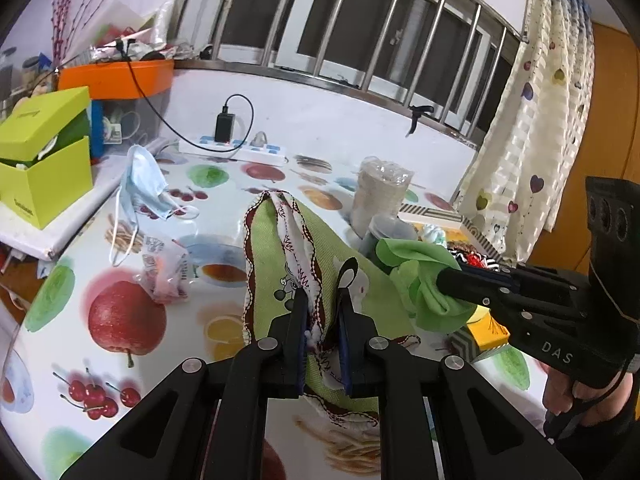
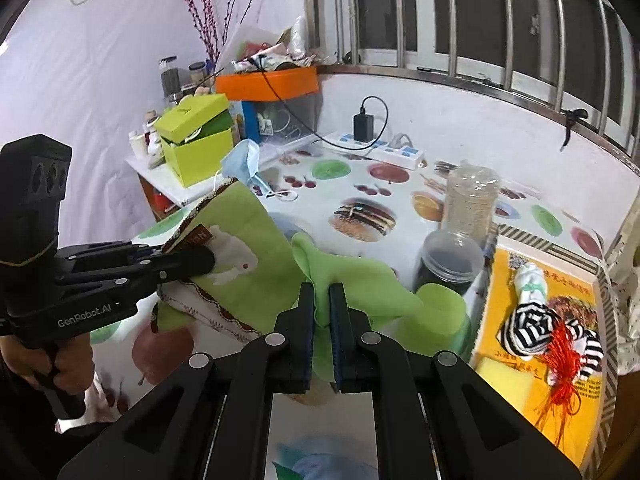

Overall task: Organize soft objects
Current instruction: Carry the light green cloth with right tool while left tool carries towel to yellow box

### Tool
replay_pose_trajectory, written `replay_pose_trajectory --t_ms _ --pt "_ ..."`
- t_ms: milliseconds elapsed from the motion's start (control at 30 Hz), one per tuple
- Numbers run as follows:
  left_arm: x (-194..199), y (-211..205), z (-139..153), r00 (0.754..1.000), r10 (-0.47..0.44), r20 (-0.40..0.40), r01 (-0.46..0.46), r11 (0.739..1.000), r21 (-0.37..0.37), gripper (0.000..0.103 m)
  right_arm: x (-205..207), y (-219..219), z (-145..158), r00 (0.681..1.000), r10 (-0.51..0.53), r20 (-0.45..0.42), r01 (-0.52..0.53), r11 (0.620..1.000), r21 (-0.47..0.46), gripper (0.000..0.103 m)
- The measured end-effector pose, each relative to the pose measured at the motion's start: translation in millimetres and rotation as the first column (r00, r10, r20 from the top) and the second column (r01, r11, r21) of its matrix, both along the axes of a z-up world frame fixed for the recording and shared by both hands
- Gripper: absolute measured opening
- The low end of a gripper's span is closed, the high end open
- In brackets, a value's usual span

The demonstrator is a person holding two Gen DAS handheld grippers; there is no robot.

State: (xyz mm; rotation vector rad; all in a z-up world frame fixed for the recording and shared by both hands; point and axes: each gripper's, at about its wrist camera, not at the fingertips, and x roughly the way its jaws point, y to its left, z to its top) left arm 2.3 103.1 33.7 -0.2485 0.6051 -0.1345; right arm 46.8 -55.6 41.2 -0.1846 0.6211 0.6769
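The green rabbit-print cloth (image 1: 280, 264), pinched by its trimmed edge in my left tool (image 1: 323, 312) and by a plain corner in my right tool (image 2: 321, 304), hung above the surface (image 1: 224, 184) and, I judged, could slip free.

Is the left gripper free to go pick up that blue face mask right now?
Probably not yet: the left gripper is shut on the green trimmed cloth. The face mask lies uncovered on the table beyond, so letting go first would clear the way.

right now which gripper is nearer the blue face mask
Left. The left gripper, clamped on the green rabbit cloth, sits just right of the blue face mask. The right gripper is farther right, beyond that cloth.
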Motion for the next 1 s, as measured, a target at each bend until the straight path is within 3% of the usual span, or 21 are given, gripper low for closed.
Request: replay_pose_trajectory --t_ms 433,1000 --pt "-2 -35 14 0.999 -0.033 0.020 0.033 0.999 0.013 0.012 -13 -42 13 0.997 -0.074 0.033 0.072 0.996 0.055 0.008" --pt "5 -96 27 0.988 -0.149 0.036 0.147 0.988 0.045 0.012 -20 -109 15 0.978 -0.206 0.032 0.202 0.974 0.103 0.008"
